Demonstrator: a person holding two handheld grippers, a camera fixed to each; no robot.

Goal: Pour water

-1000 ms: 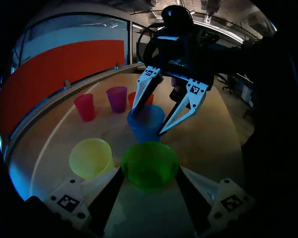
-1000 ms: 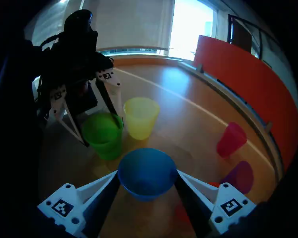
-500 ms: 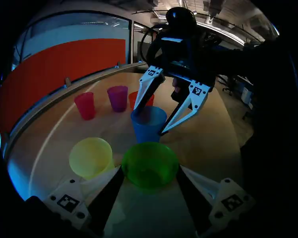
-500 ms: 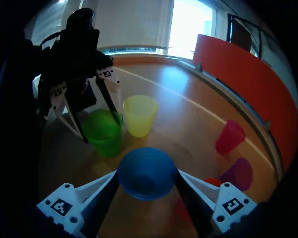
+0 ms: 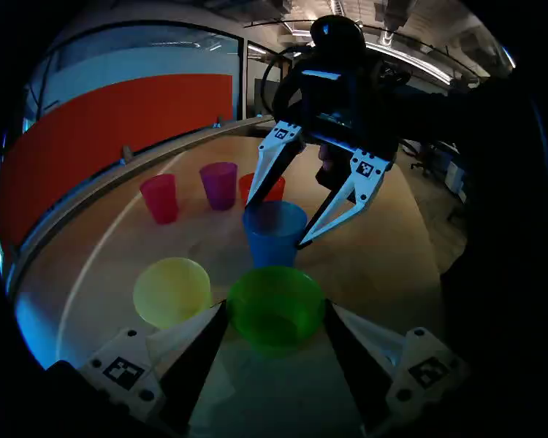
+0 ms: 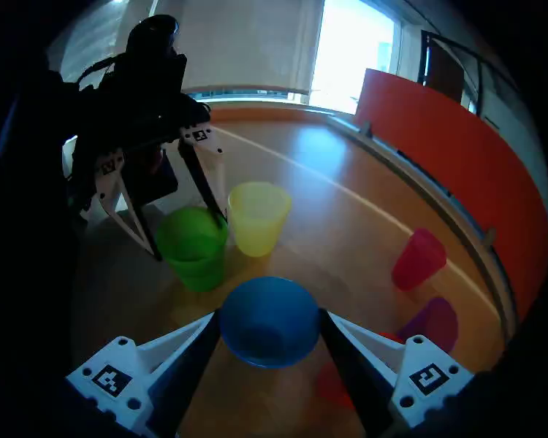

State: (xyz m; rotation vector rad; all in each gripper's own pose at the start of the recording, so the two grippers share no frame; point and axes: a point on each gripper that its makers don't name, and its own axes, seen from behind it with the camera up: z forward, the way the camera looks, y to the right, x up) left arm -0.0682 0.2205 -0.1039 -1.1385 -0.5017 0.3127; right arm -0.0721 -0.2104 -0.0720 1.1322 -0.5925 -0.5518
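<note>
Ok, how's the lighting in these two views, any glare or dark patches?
Left gripper view: dim, bluish, green cup clear, person a dark silhouette. Right gripper view: brighter, window blown out, glare across the table, blue cup sharp. Both bend straight edges.

Your left gripper (image 5: 274, 314): white fingers (image 5: 173, 337) with black inner faces, and a black-and-white square tag (image 5: 124, 372) and screw holes at each base. Right gripper (image 6: 269, 317): same build, with black housing (image 5: 332, 95) and a looped black cable (image 5: 272, 69) on top.

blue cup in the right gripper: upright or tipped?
Upright. In the left gripper view the blue cup sits mouth up, rim level, between the fingers of the right gripper. Contents: cannot tell.
</note>
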